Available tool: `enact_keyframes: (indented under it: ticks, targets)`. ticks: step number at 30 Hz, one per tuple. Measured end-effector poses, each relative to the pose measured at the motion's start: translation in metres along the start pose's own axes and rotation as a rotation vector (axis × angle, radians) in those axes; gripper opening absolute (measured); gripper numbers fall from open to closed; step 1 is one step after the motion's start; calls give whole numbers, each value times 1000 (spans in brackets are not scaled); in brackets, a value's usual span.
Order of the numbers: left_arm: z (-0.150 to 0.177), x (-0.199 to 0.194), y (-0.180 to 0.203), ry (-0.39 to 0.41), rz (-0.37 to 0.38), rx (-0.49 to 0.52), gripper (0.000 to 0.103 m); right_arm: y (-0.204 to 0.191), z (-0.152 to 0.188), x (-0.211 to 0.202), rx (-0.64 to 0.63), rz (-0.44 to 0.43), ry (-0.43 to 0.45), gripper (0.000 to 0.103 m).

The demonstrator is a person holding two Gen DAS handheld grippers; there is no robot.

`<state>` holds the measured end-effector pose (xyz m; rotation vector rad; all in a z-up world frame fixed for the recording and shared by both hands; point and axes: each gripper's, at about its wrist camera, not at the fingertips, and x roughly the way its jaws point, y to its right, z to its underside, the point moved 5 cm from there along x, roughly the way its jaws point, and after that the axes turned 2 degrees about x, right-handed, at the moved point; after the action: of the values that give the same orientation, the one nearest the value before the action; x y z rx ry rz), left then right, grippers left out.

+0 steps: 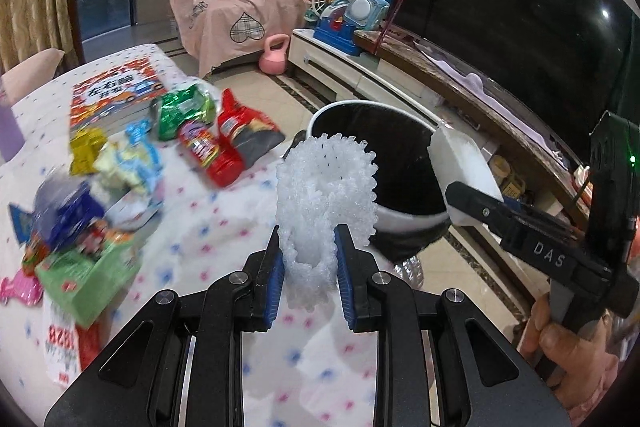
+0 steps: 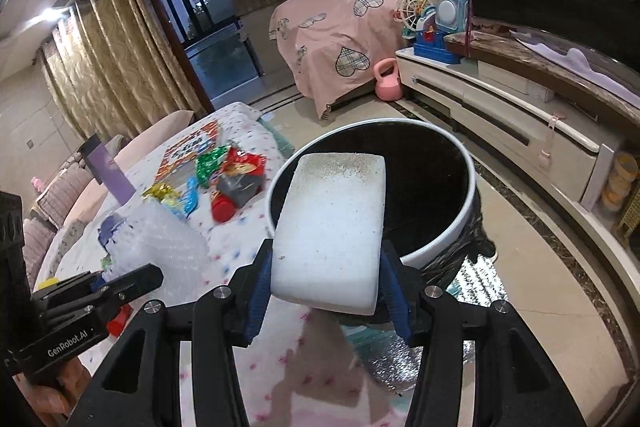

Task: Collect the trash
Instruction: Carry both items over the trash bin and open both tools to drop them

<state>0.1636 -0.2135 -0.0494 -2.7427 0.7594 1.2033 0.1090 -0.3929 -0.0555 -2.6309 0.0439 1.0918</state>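
Observation:
My left gripper [image 1: 310, 259] is shut on a white foam net sleeve [image 1: 326, 187], held upright above the table edge. It also shows at the left of the right wrist view, the foam net sleeve [image 2: 160, 239] in the left gripper [image 2: 132, 279]. My right gripper [image 2: 326, 283] is shut on a white foam block [image 2: 334, 223], which hangs over the near rim of the bin [image 2: 460, 227]. In the left wrist view the foam block [image 1: 460, 163] sits at the right rim of the white bin with a black liner [image 1: 400, 215], held by the right gripper [image 1: 468, 199].
Several snack wrappers [image 1: 208, 135] and a green box [image 1: 88, 279] lie on the dotted tablecloth [image 1: 216, 227], beside a picture book [image 1: 112, 95]. A TV stand [image 2: 500, 107] runs along the right, with a pink kettlebell [image 2: 387, 81] on the floor. A hand [image 1: 560, 343] grips the right handle.

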Motion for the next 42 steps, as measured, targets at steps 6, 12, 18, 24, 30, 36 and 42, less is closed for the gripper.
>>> enact_keyframes:
  ticks: [6,12,18,24,30,36,42]
  targets:
    - [-22,20,18,-13,13,29,25,13,-16,7,-5,17,-5,52]
    - [-41,48,30,-41,29,36,25,28,-33,20,-4,32,-17,52]
    - [-51,69,37,-60,35,42,27,37,-43,34,-21,48,-41,54]
    - [-52,80,38,-76,33,52,60,44,-42,45,-17,57,-66,60]
    - [-49,74,30,-73,26,26,71,51,-44,45,15,40,-67,71]
    - [-27,47,12,-45,11,-22,76,42,-43,30,38,12,-30,83]
    - [5,14,-17,-33,-13,-84,76,16,-26,20,39,-36,-23,87]
